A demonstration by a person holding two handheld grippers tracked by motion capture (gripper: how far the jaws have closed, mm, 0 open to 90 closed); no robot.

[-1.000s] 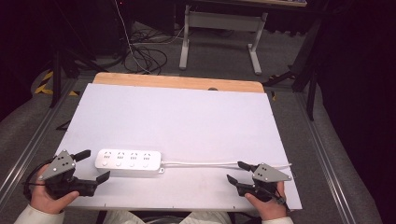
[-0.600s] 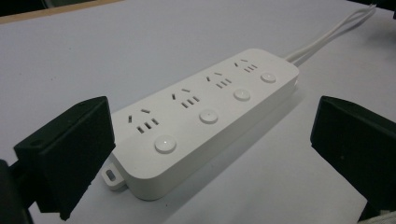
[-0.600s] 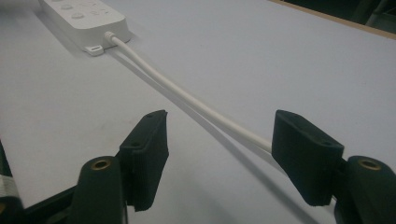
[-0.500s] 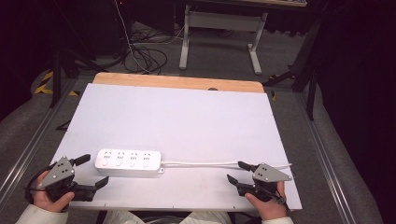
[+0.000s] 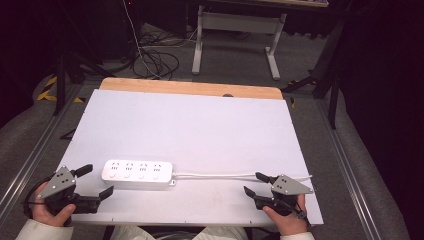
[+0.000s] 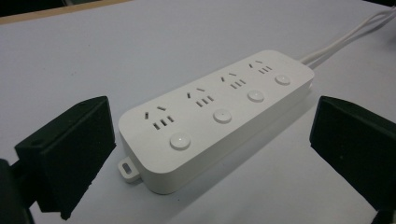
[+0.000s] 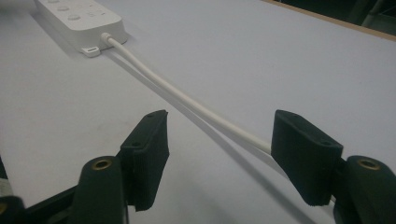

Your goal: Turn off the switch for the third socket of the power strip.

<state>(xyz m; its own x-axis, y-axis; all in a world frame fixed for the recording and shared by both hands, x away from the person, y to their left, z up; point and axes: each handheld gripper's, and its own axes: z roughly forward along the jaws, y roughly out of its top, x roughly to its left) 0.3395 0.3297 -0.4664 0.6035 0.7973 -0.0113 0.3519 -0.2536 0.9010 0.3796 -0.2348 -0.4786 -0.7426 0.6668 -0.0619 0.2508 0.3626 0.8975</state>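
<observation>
- Since a second ago the left gripper [image 5: 95,181] has drawn back toward the table's near-left corner, away from the power strip [image 5: 137,171]; the right gripper [image 5: 254,183] has kept its place.
- Left jaws are spread wide and grasp nothing; in the left gripper view the power strip [image 6: 215,116] lies just ahead between them, untouched.
- That white strip has four sockets, each with a round button, and lies flat on the white table [image 5: 200,125] near its front-left edge.
- Its white cable [image 5: 220,175] runs right along the table toward the right gripper.
- Right jaws are released too; in the right gripper view the cable [image 7: 187,100] passes between them toward the right jaw, where contact cannot be told.
</observation>
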